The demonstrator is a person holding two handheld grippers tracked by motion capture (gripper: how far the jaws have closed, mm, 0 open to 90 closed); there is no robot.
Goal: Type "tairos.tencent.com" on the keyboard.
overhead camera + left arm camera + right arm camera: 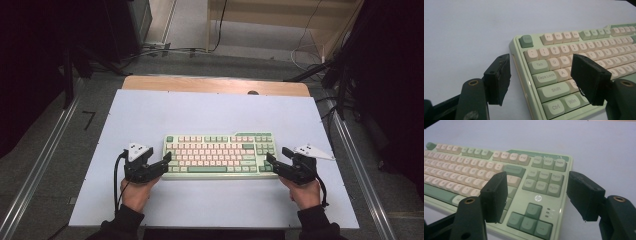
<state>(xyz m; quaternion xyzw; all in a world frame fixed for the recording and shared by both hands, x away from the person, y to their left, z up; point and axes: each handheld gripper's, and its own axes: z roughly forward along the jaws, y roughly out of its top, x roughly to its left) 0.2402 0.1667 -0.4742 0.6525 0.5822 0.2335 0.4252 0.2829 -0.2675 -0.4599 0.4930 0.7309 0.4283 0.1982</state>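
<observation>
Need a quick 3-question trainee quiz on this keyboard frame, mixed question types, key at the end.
1. True or false: the left tool is clamped on the keyboard.
2. Which end of the keyboard does the right tool straddle? A) arrow-key end B) Esc-key end
3. Fill in: the keyboard lies on a pale ___ covering the table.

Key: 1 false, its jaws stand open at the keyboard's left corner; 2 A; 3 sheet.
</observation>
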